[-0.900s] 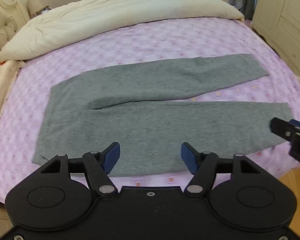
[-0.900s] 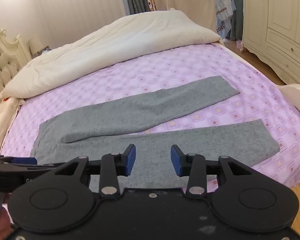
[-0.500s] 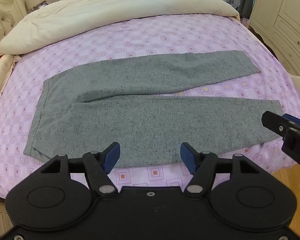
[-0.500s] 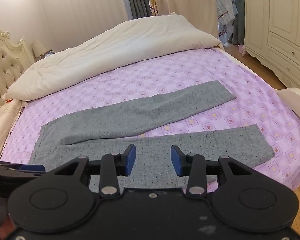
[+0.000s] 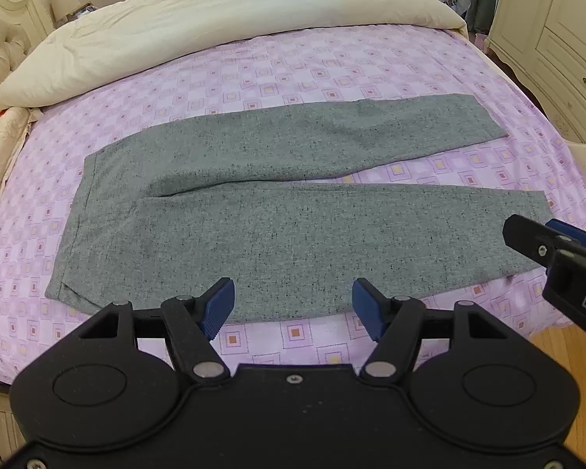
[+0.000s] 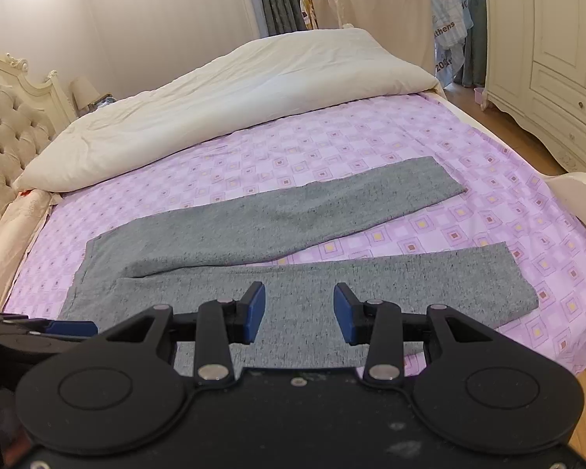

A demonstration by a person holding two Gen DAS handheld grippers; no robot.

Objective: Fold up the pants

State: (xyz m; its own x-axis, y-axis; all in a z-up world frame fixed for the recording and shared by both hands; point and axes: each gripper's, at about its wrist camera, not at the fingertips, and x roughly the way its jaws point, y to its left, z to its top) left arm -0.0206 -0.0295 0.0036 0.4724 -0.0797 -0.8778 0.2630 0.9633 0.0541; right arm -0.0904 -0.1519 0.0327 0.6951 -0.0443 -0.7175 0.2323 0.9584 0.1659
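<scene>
Hovering with jaws apart and empty, the left gripper (image 5: pixel 293 303) sits low in the frame above the near hem of the pants (image 5: pixel 277 211), and the right gripper (image 6: pixel 299 310) is likewise spread, holding nothing. Folding seems not yet begun; next, each likely pinches the near leg's edge to lay it over the far leg. Grey and speckled, the pants lie flat mid-frame on the lilac checked bedsheet (image 5: pixel 312 66), legs splayed toward the right.
</scene>
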